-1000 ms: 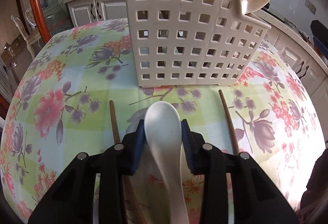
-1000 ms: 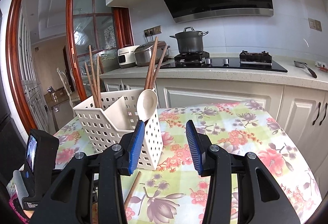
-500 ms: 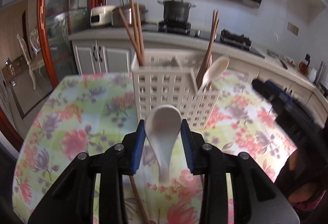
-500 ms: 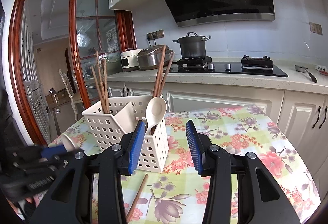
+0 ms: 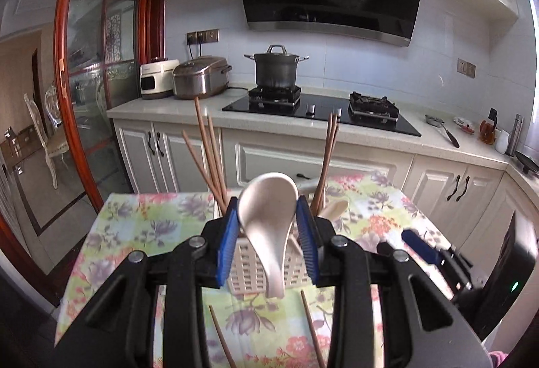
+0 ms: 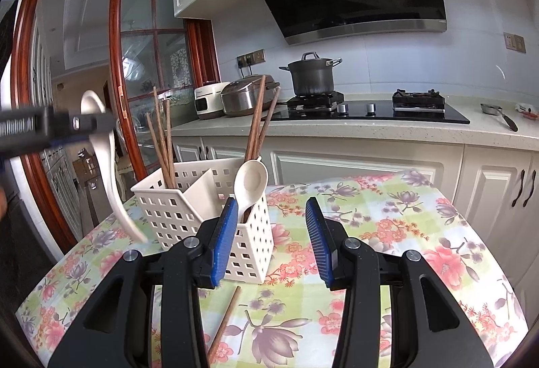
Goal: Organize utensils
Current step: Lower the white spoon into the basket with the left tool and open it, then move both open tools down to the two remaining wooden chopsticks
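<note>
**Spoon held above the caddy**

The left gripper clamps a white spoon above the worktop, beside the perforated utensil caddy holding chopsticks. The right gripper hangs wide, holding nothing.

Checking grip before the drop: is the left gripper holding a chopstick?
No, the left gripper is shut on a white spoon.
</note>
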`<control>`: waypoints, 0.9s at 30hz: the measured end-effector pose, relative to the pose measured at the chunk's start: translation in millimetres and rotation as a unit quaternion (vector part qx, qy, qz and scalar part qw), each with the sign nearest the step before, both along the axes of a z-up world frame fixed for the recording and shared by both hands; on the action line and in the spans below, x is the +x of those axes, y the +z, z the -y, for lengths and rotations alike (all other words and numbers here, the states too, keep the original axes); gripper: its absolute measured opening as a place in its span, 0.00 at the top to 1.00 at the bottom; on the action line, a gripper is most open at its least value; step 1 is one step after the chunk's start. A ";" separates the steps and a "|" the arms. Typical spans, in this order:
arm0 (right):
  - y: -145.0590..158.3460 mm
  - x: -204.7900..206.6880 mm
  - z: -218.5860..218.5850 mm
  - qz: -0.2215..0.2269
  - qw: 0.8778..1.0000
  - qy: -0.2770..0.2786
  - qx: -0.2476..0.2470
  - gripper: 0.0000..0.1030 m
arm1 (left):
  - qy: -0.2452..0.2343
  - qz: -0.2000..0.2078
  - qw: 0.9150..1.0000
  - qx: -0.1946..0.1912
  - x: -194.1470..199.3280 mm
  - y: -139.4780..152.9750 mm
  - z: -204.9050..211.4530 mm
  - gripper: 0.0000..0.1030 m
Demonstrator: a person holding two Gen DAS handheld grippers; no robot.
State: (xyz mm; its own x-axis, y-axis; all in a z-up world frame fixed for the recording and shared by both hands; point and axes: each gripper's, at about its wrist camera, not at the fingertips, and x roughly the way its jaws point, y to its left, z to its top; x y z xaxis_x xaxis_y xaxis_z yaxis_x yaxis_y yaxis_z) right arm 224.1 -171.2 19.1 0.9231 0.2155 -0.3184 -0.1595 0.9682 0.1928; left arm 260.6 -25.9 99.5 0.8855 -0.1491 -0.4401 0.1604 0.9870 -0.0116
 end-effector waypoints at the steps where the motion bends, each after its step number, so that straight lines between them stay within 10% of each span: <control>1: -0.6 0.1 0.6 -0.001 1.000 -0.001 0.001 0.60 | 0.001 0.006 1.000 0.001 2.3 7.2 0.4 0.68; 8: -2.8 4.3 0.6 -0.005 1.000 0.001 0.003 0.60 | 0.025 0.038 0.999 0.003 42.3 33.5 1.7 0.68; 15: -5.5 12.8 4.5 -0.010 1.000 -0.002 0.005 0.60 | 0.038 -0.017 0.999 -0.009 88.9 -14.7 0.7 0.68; 27: -20.1 14.5 -3.3 -0.038 0.999 0.001 -0.005 0.60 | 0.067 -0.024 0.997 -0.011 61.5 -61.5 -28.9 0.28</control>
